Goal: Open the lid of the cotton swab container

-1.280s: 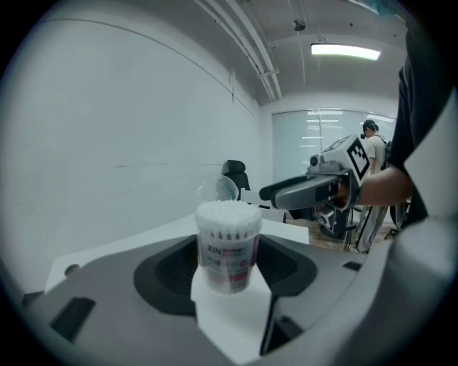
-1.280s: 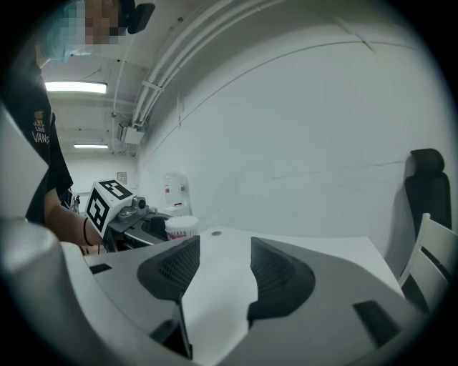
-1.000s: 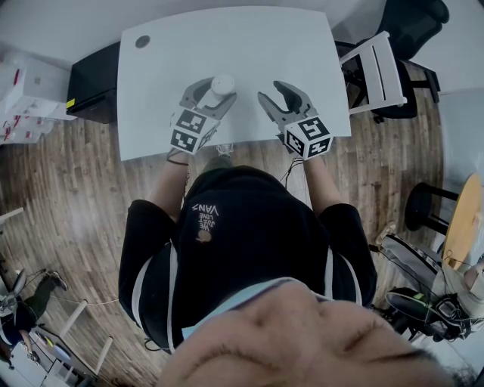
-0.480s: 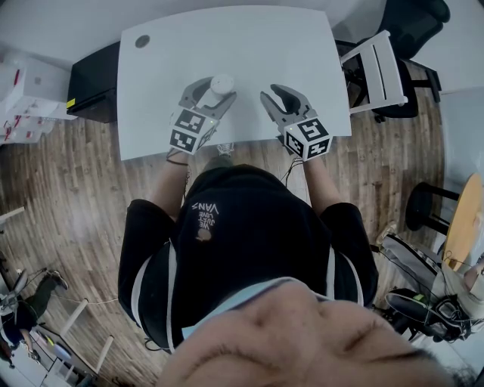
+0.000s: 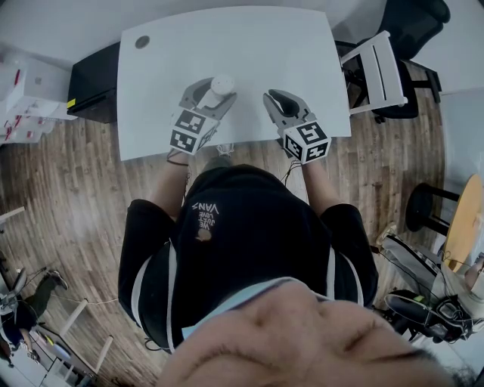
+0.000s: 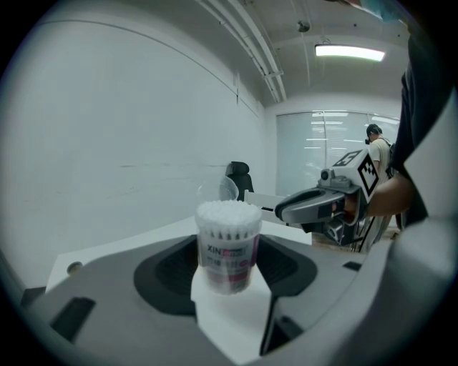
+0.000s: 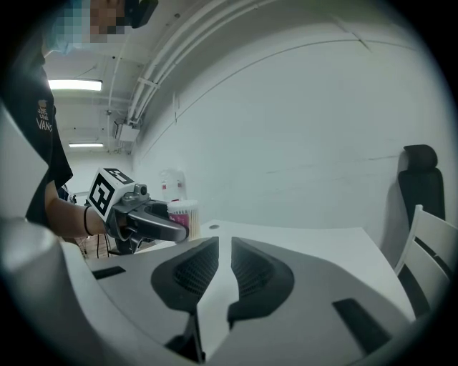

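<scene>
The cotton swab container (image 5: 222, 84) is a clear round tub with a pink label, packed with white swab tips (image 6: 228, 243). It stands upright between the jaws of my left gripper (image 5: 214, 91), whose dark pads press on both its sides. My right gripper (image 5: 279, 99) sits over the table to the right of the container and apart from it. Its jaws are closing, with only a narrow gap (image 7: 224, 250) left and nothing between them. From the right gripper view the container (image 7: 183, 214) shows behind the left gripper's finger (image 7: 154, 223).
The white table (image 5: 227, 45) has a dark round hole (image 5: 142, 41) at its far left corner. A white chair (image 5: 376, 72) and a black office chair (image 5: 412, 23) stand to the right. A black cabinet (image 5: 94, 91) sits to the left.
The right gripper's jaws have gone from wide apart to a narrow gap, with nothing in them. The left gripper and the container have not moved.
</scene>
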A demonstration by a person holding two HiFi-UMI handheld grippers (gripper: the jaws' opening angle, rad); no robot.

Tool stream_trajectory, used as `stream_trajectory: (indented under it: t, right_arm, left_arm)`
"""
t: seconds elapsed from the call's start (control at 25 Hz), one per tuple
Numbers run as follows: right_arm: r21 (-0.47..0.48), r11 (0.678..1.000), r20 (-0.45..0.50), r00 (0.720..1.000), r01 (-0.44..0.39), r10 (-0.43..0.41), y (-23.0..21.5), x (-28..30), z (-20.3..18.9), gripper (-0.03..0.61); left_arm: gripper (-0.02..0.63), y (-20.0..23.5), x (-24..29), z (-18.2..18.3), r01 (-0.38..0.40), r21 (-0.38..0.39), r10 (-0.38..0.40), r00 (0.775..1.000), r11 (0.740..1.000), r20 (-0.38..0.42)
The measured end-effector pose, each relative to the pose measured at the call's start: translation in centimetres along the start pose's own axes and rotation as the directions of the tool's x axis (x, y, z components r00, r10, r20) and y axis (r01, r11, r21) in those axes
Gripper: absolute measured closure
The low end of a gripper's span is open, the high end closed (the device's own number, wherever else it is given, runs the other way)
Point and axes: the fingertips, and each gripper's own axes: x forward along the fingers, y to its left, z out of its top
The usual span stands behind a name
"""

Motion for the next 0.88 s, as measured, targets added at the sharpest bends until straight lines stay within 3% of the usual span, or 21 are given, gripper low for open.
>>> stream_trajectory:
  t: [0.88]
  right_arm:
    - [-0.013, 1.0, -0.009, 1.0, 0.017, -0.018, 0.66, -0.41, -0.35, 0.566]
  left_arm:
    - [0.354, -0.64, -0.85, -0.45, 0.006, -0.01, -0.006, 1.0, 1.0, 0.008]
